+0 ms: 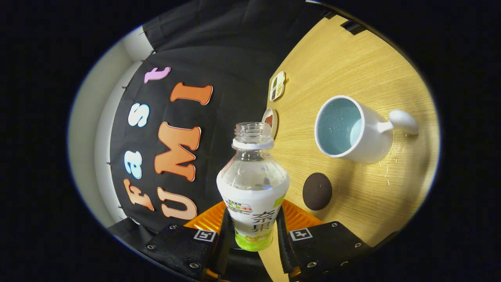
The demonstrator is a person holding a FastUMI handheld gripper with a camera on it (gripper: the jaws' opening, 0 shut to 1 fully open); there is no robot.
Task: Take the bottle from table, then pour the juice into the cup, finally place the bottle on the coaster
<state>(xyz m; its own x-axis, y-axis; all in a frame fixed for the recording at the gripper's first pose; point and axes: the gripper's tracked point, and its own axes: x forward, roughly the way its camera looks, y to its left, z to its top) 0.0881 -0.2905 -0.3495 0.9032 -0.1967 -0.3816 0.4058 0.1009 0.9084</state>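
Clearly we have the bottle (253, 184) in hand: the tool (253, 235) pinches it low on the label, both fingers pressing its sides, so the open neck stays free for pouring. The view is rolled, which we judge means the bottle is tipped sideways relative to the desk (352, 58). The cup (350, 131) stands on the desk beyond the fingers, its mouth open to us, droplets scattered near it. Between cup and tool lies the dark round coaster (317, 191), bare, where the bottle should end up.
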